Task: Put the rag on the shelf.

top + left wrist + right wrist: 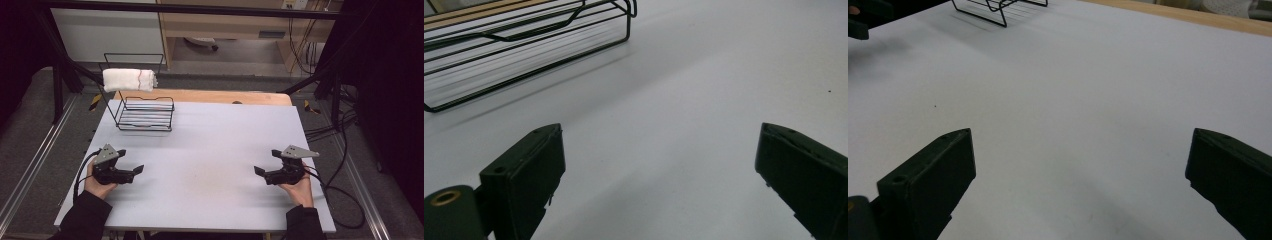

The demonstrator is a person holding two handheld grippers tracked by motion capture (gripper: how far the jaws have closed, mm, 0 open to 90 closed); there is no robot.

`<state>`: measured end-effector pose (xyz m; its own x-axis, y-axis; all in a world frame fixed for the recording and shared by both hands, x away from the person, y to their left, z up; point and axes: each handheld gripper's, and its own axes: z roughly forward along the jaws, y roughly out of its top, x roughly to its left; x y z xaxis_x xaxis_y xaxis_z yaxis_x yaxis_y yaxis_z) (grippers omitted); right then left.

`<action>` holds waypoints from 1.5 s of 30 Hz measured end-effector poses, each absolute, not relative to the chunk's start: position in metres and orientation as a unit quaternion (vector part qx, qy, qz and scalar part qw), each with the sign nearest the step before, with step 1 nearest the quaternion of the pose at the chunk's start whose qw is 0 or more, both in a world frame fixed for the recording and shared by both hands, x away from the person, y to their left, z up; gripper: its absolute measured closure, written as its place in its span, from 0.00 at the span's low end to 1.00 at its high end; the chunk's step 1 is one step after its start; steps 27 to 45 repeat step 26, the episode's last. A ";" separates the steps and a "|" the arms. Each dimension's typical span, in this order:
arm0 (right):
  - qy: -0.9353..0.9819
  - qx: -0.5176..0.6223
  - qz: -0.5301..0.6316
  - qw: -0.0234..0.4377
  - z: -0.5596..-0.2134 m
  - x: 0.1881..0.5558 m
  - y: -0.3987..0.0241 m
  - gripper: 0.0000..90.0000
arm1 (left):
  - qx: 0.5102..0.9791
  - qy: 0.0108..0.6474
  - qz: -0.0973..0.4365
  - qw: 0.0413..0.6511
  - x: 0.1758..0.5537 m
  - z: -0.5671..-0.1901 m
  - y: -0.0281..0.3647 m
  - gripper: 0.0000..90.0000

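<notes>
A black wire rack (145,114) stands at the far left of the white table (210,150), and a rolled white towel (129,79) lies on its upper rail. My left gripper (134,171) rests low at the near left, held in a hand, jaws wide apart with nothing between them. In the left gripper view the rack's lower tier (524,45) lies ahead to the left. My right gripper (260,171) sits at the near right, also open and empty, pointing toward the left one. The right gripper view shows the rack (998,7) far off.
A strip of bare wood (210,96) runs along the table's far edge. Black frame bars (320,70) rise at both back corners. Cables (345,195) trail off the right side onto the floor. A wooden cabinet (225,25) stands beyond the table.
</notes>
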<state>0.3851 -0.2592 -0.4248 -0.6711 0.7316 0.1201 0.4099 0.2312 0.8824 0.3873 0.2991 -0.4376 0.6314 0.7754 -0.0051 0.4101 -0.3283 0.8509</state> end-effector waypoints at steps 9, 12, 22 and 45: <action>0.762 0.386 0.495 0.158 -0.443 0.372 -0.281 0.00 | 0.796 0.375 0.201 0.431 0.387 -0.443 0.299 0.06; 0.773 0.386 0.478 0.159 -0.446 0.372 -0.283 0.00 | 0.800 0.371 0.201 0.427 0.386 -0.443 0.299 0.06; 0.775 0.387 0.475 0.156 -0.449 0.371 -0.282 0.00 | 0.798 0.376 0.199 0.426 0.385 -0.446 0.302 0.06; 0.774 0.387 0.476 0.155 -0.449 0.371 -0.282 0.00 | 0.800 0.374 0.200 0.424 0.386 -0.446 0.301 0.06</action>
